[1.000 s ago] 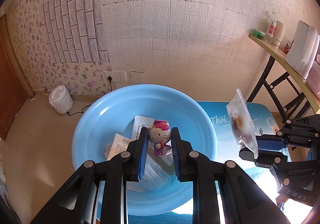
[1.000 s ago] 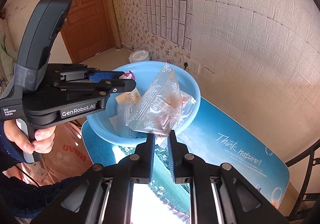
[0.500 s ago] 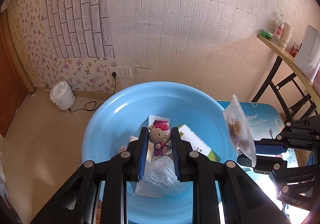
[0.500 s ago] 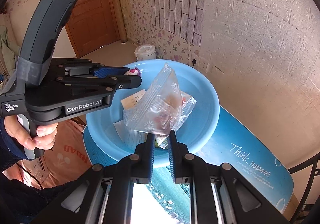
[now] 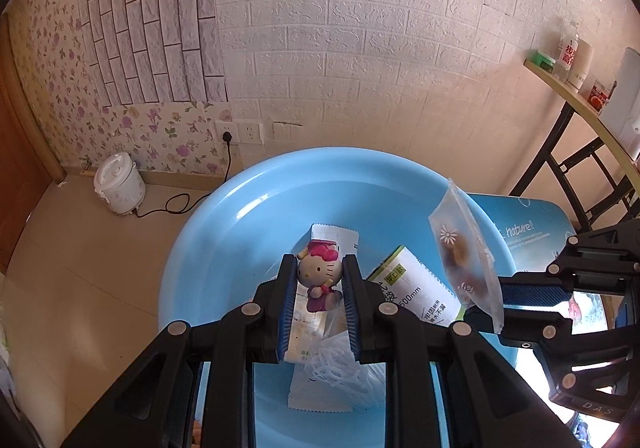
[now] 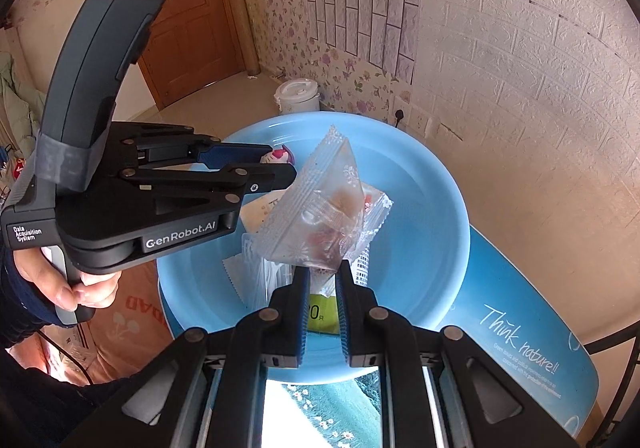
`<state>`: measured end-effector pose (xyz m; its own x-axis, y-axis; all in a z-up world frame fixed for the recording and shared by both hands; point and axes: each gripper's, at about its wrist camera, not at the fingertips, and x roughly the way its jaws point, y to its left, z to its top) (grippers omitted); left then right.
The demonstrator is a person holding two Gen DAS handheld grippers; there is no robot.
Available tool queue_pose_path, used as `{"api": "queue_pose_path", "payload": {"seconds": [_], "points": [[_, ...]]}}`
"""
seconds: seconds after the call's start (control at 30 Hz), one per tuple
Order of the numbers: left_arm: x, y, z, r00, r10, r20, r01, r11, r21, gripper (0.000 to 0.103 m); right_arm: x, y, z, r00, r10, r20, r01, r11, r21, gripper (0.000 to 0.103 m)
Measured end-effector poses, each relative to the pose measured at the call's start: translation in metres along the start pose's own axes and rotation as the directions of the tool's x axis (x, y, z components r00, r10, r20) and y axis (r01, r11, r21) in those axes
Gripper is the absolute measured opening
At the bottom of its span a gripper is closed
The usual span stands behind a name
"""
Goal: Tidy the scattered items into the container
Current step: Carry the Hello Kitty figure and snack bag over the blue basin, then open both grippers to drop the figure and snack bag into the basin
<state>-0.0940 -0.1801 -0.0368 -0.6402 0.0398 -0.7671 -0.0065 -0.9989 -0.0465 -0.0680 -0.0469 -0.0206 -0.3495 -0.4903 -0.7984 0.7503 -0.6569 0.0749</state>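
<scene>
Both grippers are moving farther over the round light-blue plastic basin (image 5: 208, 248); the left gripper (image 5: 320, 280) is clasping a pink-bowed cat figurine (image 5: 320, 274), the right gripper (image 6: 322, 280) pinching a clear snack packet (image 6: 320, 215).

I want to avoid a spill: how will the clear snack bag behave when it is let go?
The clear snack bag stands up from the right claw, so it seems fairly stiff and light. It will probably flop sideways into the blue basin. The film looks slippery.
</scene>
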Motion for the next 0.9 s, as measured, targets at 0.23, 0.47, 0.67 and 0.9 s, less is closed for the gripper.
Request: {"api": "queue_pose_path", "payload": {"seconds": [0.23, 0.47, 0.67, 0.9], "points": [[0.008, 0.015, 0.003, 1.000, 0.004, -0.001, -0.004, 1.000, -0.015, 0.021, 0.017, 0.000, 0.009, 1.000, 0.017, -0.008, -0.017, 1.000, -0.002, 0.014], [0.016, 0.016, 0.003, 1.000, -0.008, -0.015, 0.008, 1.000, 0.013, 0.021, 0.027, -0.001, 0.014, 1.000, 0.021, -0.011, -0.021, 1.000, 0.004, 0.014], [0.011, 0.017, 0.004, 1.000, -0.015, 0.012, 0.015, 1.000, 0.004, 0.063, 0.029, -0.003, 0.016, 1.000, 0.016, -0.017, -0.016, 1.000, 0.005, 0.014], [0.004, 0.019, 0.007, 0.999, -0.003, 0.036, 0.003, 1.000, 0.009, 0.071, 0.028, -0.007, 0.017, 1.000, 0.007, -0.010, -0.007, 1.000, 0.021, 0.013]]}}
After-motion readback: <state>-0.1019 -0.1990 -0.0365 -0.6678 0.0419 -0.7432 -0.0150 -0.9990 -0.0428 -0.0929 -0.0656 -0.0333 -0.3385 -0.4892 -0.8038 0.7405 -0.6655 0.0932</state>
